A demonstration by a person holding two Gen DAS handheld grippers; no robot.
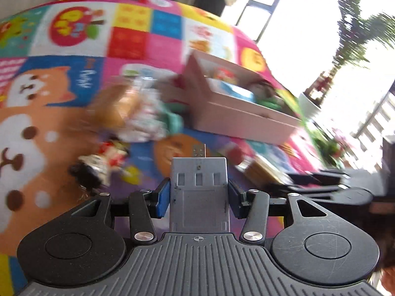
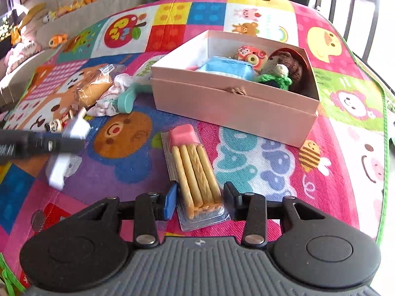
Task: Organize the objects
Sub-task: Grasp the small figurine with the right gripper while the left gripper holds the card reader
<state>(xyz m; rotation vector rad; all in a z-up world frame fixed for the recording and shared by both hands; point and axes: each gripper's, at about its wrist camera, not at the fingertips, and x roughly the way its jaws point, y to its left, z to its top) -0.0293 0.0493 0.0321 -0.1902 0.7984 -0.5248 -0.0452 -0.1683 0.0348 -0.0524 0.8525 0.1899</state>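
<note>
My left gripper [image 1: 199, 194] is shut on a grey USB adapter [image 1: 199, 185], held above the colourful play mat; it also shows in the right wrist view [image 2: 71, 145] at the far left. My right gripper [image 2: 200, 199] is open, its fingers either side of a biscuit-stick pack [image 2: 193, 170] with a pink dip cup, lying on the mat. A pink open box [image 2: 232, 101] holds a blue pack, a toy camera [image 2: 251, 55] and a knitted doll [image 2: 284, 70]. The box [image 1: 237, 108] appears blurred in the left wrist view.
Left of the box lie a wrapped bread [image 2: 96, 88], a crumpled cloth [image 2: 111, 98], a teal item [image 2: 127, 100] and a small figurine [image 2: 59, 122]. Plush toys [image 2: 59, 9] line the far left. Railing and plants [image 1: 345, 49] lie beyond the mat's right edge.
</note>
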